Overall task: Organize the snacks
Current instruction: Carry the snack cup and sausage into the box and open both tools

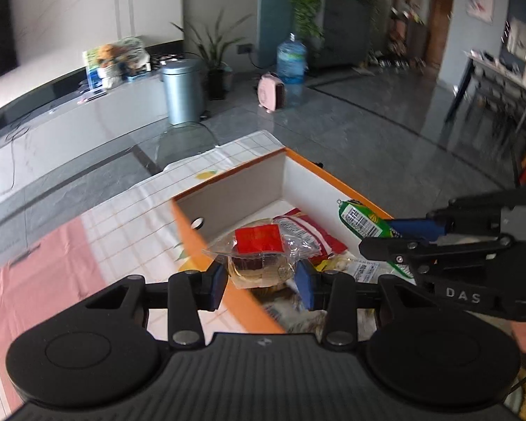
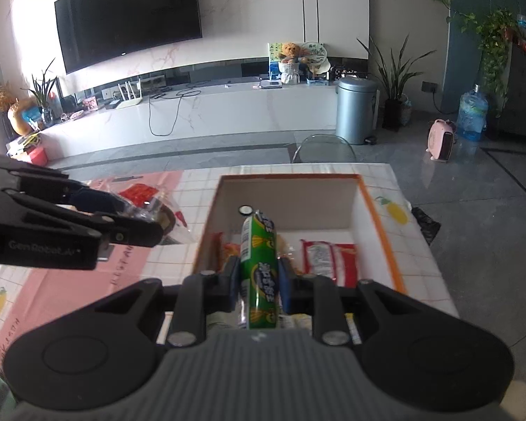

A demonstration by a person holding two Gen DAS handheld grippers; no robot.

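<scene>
My left gripper (image 1: 262, 277) is shut on a clear-wrapped pastry with a red label (image 1: 259, 245), held above the near left wall of the orange box (image 1: 189, 231). The right gripper (image 2: 259, 275) is shut on a green tube snack (image 2: 259, 263), which points into the same orange box (image 2: 382, 231). A red-and-white packet (image 2: 329, 256) and other wrapped snacks lie on the white floor of the box. Each view shows the other tool: the right gripper (image 1: 378, 235) with the green tube (image 1: 359, 219), and the left gripper (image 2: 140, 217) with the pastry (image 2: 140, 193).
The box sits on a table with a checked cloth (image 2: 420, 259) and a pink mat (image 2: 70, 280). Beyond the far edge stand a clear chair (image 2: 324, 147), a grey bin (image 2: 356, 110), a pink heater (image 2: 442, 140) and a water bottle (image 2: 471, 112). A TV bench runs along the wall.
</scene>
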